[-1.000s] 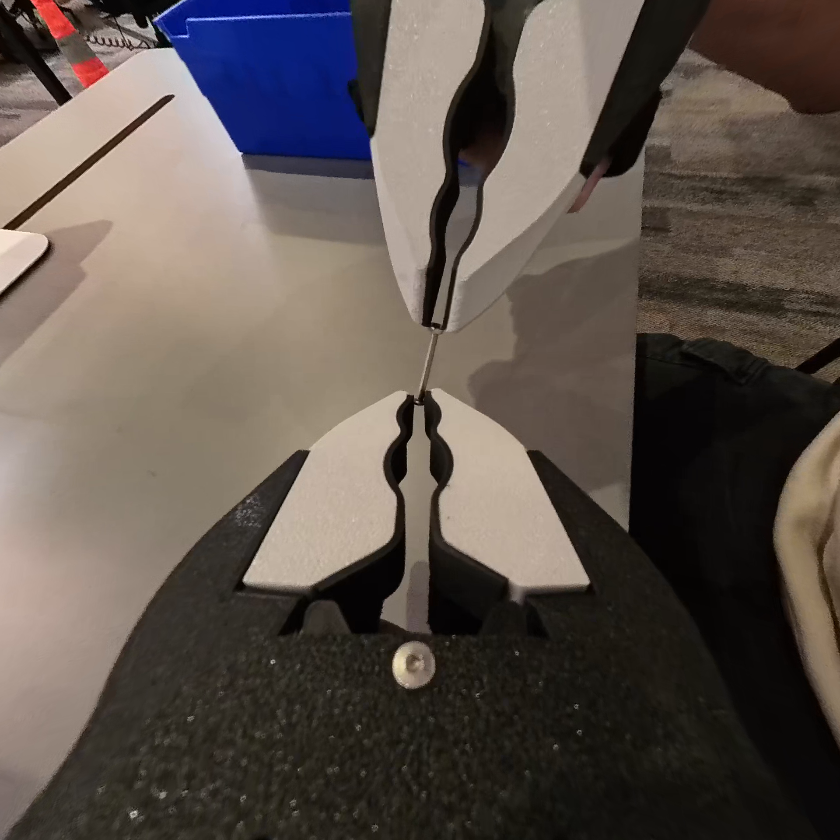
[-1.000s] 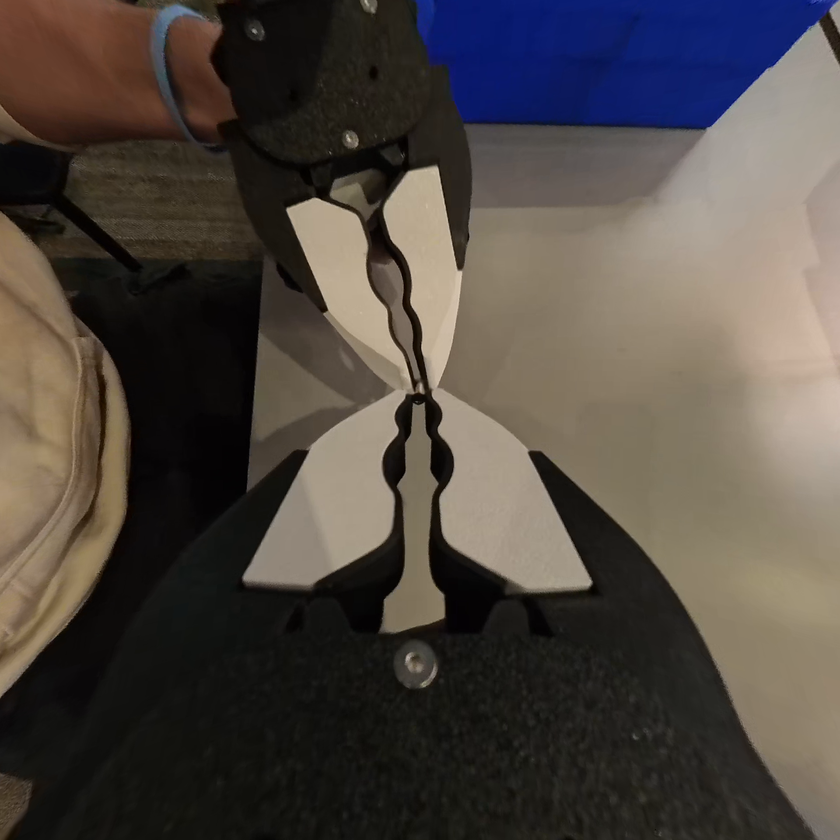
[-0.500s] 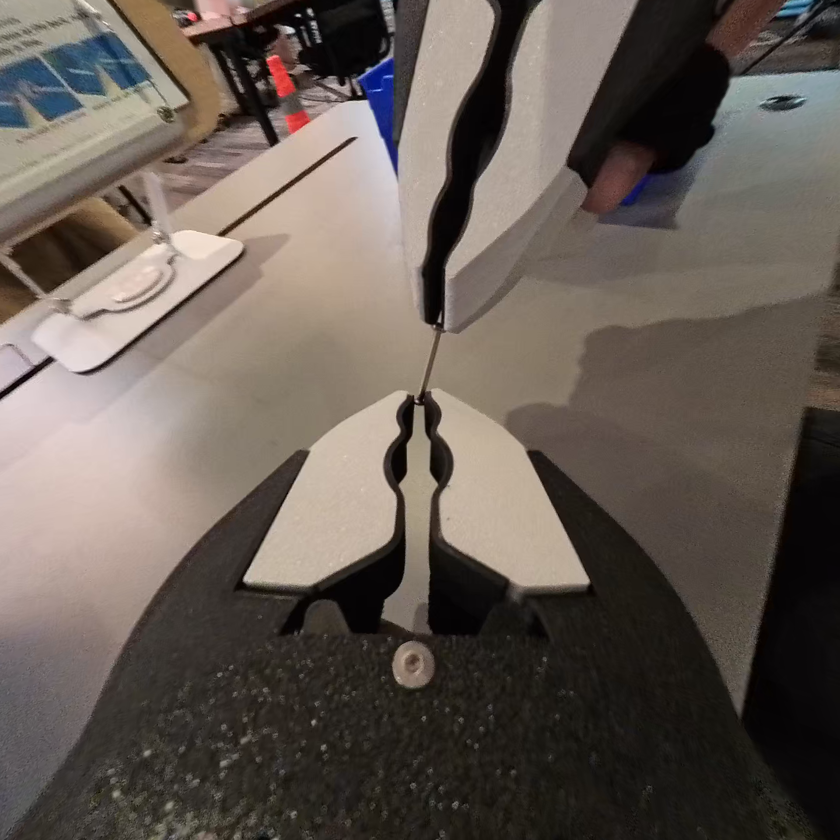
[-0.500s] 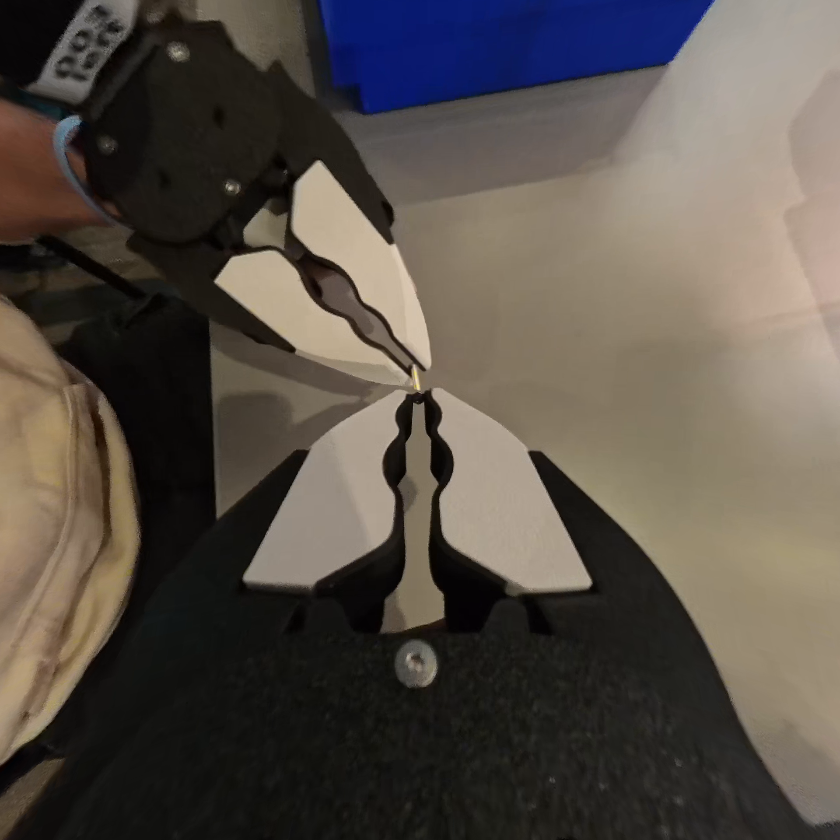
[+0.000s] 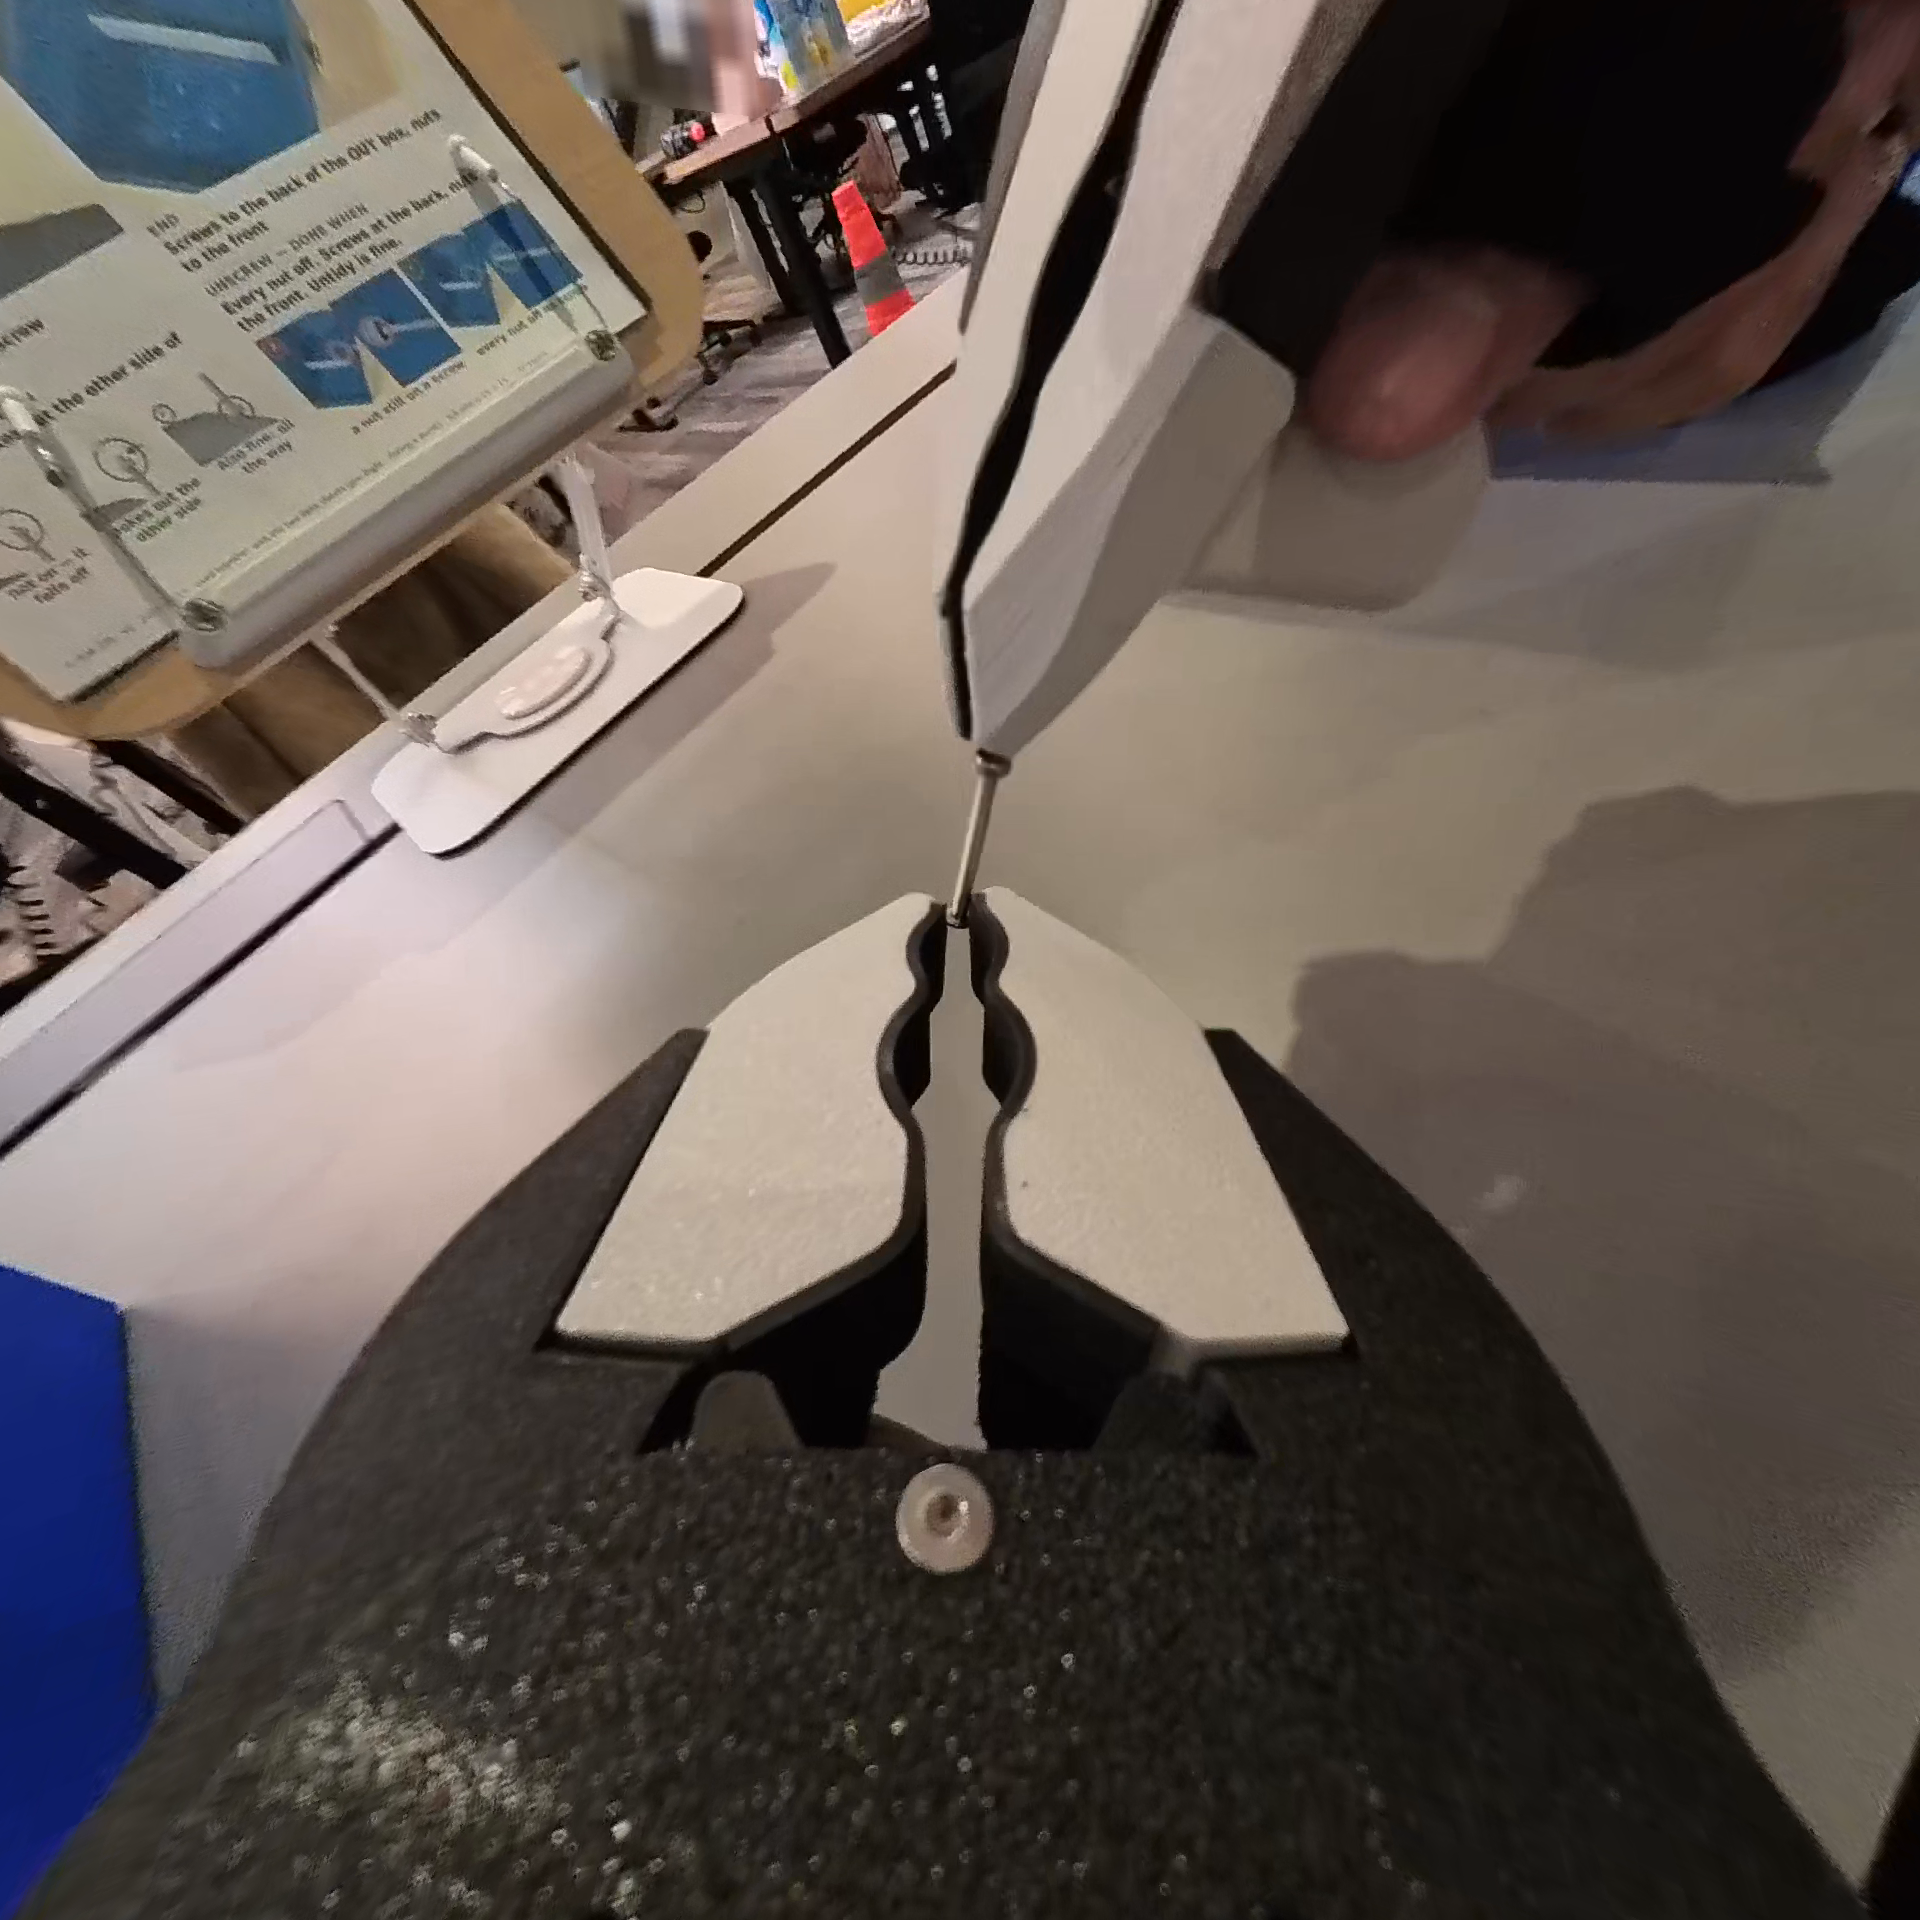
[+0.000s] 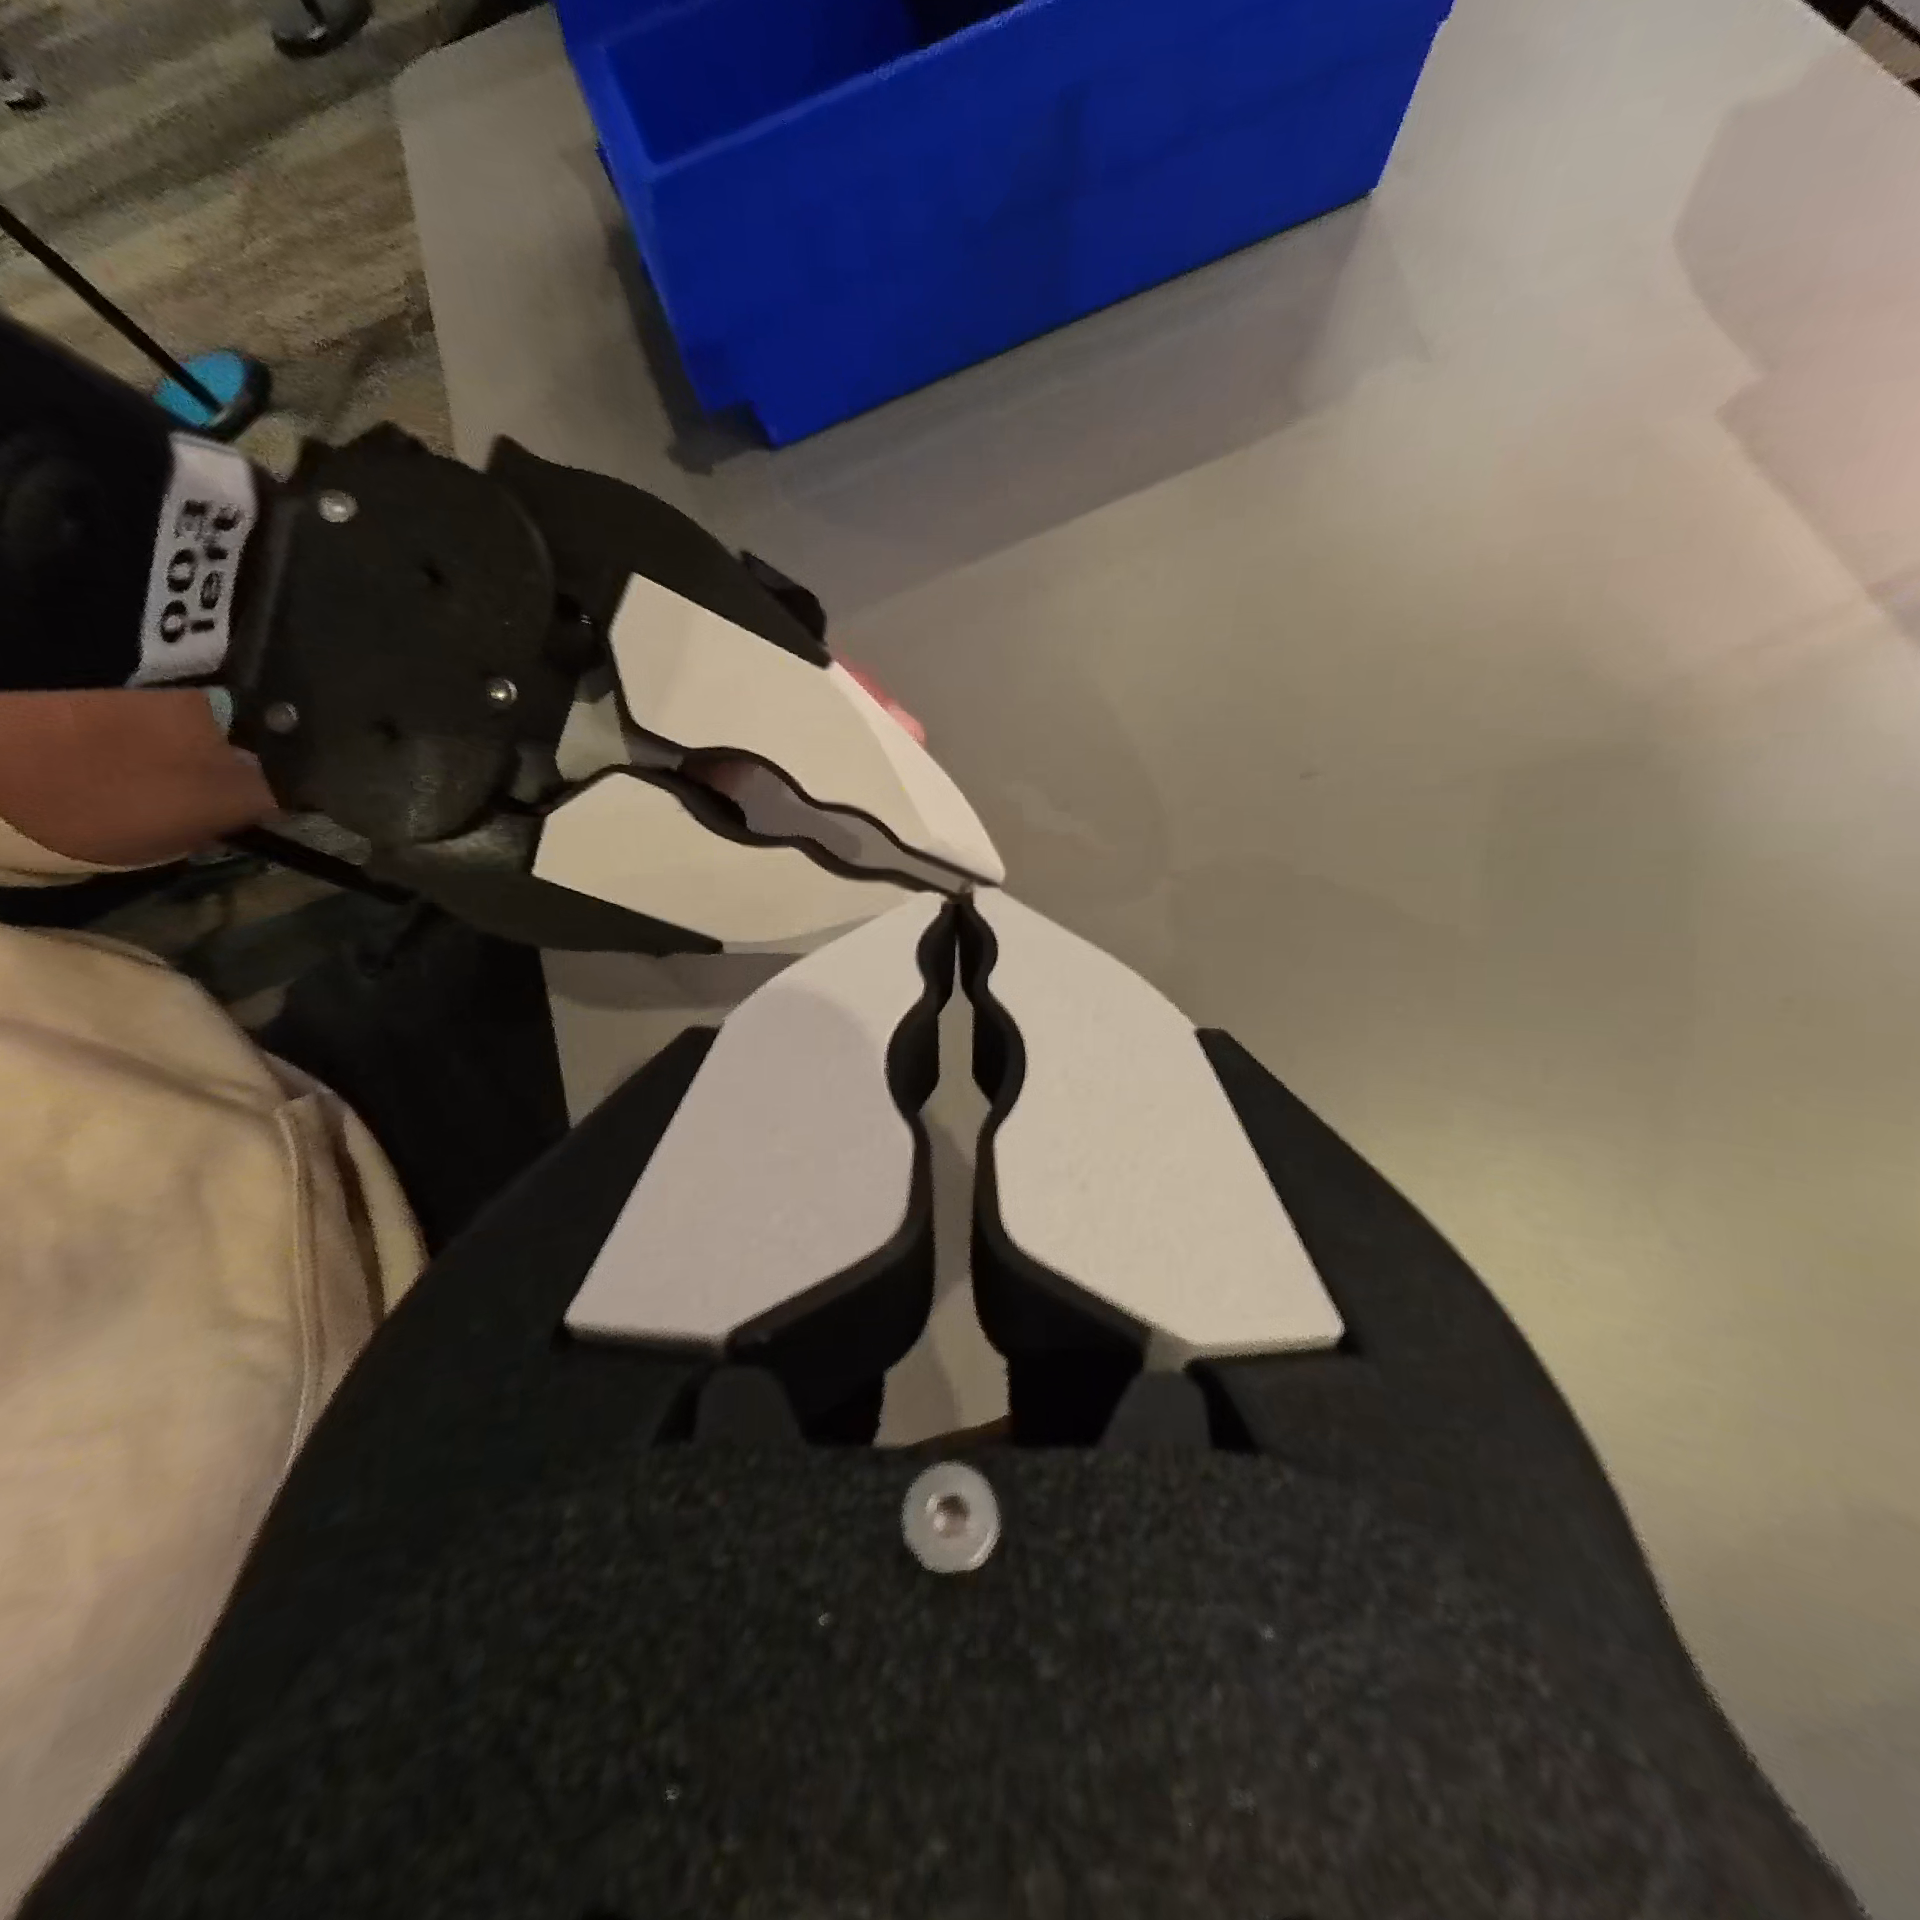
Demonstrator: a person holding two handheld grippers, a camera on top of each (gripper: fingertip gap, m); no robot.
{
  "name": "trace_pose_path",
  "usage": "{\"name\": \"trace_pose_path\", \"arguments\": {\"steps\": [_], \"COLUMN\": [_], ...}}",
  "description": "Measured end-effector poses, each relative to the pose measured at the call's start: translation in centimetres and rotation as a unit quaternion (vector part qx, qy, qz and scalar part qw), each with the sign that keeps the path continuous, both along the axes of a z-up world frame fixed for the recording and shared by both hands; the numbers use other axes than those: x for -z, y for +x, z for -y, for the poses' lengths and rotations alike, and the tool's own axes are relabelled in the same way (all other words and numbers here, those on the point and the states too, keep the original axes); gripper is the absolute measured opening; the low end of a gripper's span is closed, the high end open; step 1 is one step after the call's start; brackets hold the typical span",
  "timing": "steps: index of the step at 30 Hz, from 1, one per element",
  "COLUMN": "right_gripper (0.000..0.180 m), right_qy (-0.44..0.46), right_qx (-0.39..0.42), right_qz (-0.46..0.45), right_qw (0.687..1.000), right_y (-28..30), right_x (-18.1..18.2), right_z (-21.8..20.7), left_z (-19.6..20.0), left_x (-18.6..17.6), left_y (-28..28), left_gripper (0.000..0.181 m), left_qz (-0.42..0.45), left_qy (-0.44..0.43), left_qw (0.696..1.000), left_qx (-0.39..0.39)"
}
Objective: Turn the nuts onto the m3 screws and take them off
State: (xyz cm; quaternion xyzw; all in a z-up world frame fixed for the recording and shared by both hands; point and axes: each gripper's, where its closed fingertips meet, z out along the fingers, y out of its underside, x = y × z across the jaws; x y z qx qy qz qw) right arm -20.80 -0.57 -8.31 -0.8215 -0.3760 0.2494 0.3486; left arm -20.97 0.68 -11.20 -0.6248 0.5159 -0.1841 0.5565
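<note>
In the left wrist view, the left gripper [image 5: 958, 914] pinches the lower end of a thin screw [image 5: 975, 840], its white fingers almost together. The screw slants up to the right gripper [image 5: 982, 740], whose tips are nearly closed on something small at the screw's upper end; this may be a nut or the screw head, too small to tell. Both are held in the air above a pale grey table [image 5: 1455, 1018]. At left stands an instruction card [image 5: 270, 343] on a white stand, and past the table edge are other tables and an orange cone [image 5: 871, 260]. In the right wrist view, the two grippers meet tip to tip, the left gripper [image 6: 968, 885] coming in from the left, and the screw is hidden between them. A blue bin [image 6: 997, 208] sits on the table behind. Judging by this, one screw is mid-turn; whether the nut is going on or coming off cannot be told, and no finished screws show.
</note>
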Motion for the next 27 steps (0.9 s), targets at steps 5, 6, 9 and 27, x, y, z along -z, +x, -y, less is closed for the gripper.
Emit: {"name": "trace_pose_path", "arguments": {"steps": [5, 6, 9, 27], "right_gripper": [0.0, 0.0, 0.0, 0.044], "right_qy": [0.01, 0.013, 0.038, 0.18], "right_qx": [0.008, 0.009, 0.015, -0.06], "right_qz": [-0.02, -0.031, -0.055, -0.254], "right_qw": [1.0, 0.999, 0.998, 0.948], "right_y": [0.1, 0.2, 1.0, -2.7], "right_x": [-1.1, -1.6, -3.2, -4.4], "right_z": [-0.5, -0.6, -0.9, 5.0], "left_z": [0.3, 0.4, 0.8, 6.5], "left_x": [-0.1, -0.2, -0.6, -3.6], "left_y": [0.2, 0.2, 0.1, -0.6], "left_gripper": [0.004, 0.004, 0.004, 0.004], "left_qz": [0.033, 0.043, 0.076, 0.183], "left_qy": [-0.057, -0.072, -0.114, -0.328], "left_qw": [0.998, 0.996, 0.989, 0.884], "left_qx": [0.021, 0.026, 0.053, 0.278]}}
